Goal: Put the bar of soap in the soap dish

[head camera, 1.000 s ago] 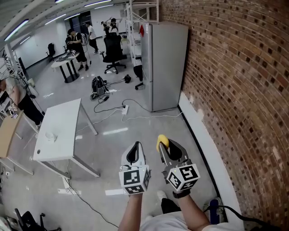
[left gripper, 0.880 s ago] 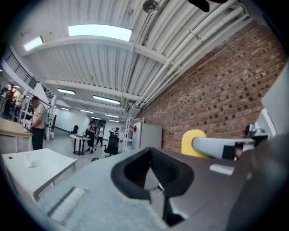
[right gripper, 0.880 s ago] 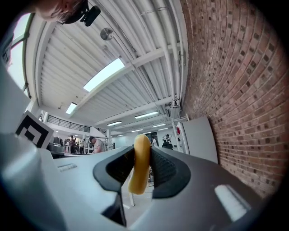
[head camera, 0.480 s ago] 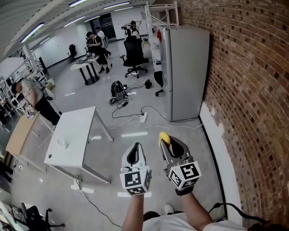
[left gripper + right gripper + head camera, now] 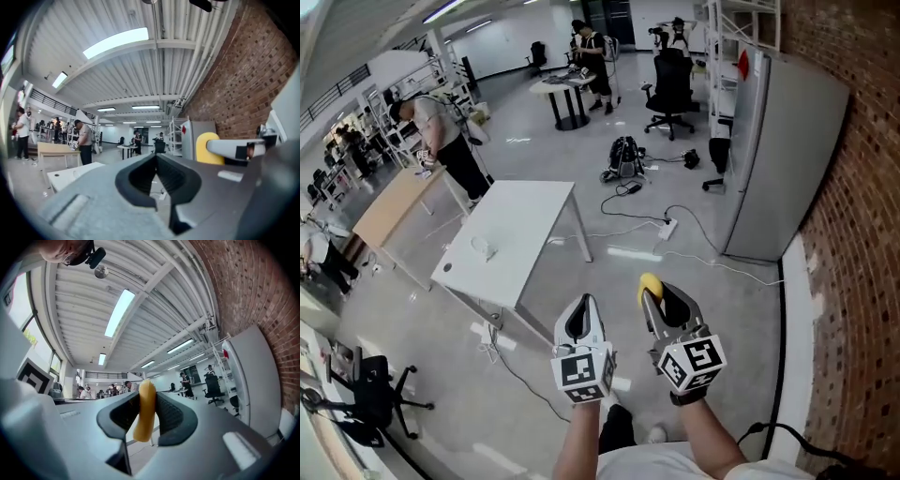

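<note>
Right gripper (image 5: 661, 298) pinches yellow oval soap bar (image 5: 649, 284) edgewise in mid-air, so it may slip free; left gripper (image 5: 581, 307) closed, empty.

The left forearm (image 5: 581, 439) and right forearm (image 5: 707, 439) were extended side by side ahead of the body. The left grey two-jaw gripper (image 5: 583, 305) was held level, its jaws closed tip to tip on nothing. The right grey two-jaw gripper (image 5: 661, 295) was tilted slightly upward, clamped on a yellow bar of soap (image 5: 650, 283).
</note>
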Tool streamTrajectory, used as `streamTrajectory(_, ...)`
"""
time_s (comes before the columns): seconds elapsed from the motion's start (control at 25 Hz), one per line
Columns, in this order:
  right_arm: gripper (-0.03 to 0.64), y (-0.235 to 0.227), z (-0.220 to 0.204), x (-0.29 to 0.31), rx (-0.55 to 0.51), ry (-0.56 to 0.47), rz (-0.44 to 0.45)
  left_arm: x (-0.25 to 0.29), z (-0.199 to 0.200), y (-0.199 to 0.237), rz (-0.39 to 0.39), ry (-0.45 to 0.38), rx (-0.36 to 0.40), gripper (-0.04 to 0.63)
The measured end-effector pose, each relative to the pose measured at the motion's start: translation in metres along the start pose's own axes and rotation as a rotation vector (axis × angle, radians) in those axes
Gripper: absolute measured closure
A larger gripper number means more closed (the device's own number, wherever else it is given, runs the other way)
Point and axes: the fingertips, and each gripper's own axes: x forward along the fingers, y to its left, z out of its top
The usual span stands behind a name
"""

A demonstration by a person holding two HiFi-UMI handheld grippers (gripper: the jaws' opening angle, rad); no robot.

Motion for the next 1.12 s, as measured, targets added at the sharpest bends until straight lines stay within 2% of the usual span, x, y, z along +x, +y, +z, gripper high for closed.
streamTrajectory(0.12, 0.505, 0.029, -0.023, 0.057, 0.0, 0.034, 0.094, 0.019, -0.007, 0.064, 0.096, 0.002, -0.033, 0.597)
streamTrajectory(0.24, 0.505, 0.072, -0.042, 0.114, -0.008, 0.06, 0.192, 0.029, -0.001, 0.127, 0.174, -0.029, -0.036, 0.597)
streamTrajectory(0.48, 0.505, 0.149, -0.049, 0.22, -0.024, 0.061, 0.375, 0.052, 0.025, 0.236, 0.324, -0.082, -0.022, 0.597)
streamTrajectory(0.72, 0.505, 0.198, -0.067, 0.275, 0.001, 0.065, 0.505, 0.065, 0.013, 0.301, 0.401, -0.069, -0.016, 0.597)
streamTrajectory(0.88, 0.505, 0.204, -0.084, 0.307, -0.004, 0.083, 0.549, 0.078, 0.004, 0.331, 0.444, -0.059, -0.023, 0.597)
streamTrajectory(1.12, 0.505, 0.222, -0.112, 0.367, 0.031, 0.116, 0.649, 0.099, 0.001, 0.385, 0.56, -0.056, -0.022, 0.597)
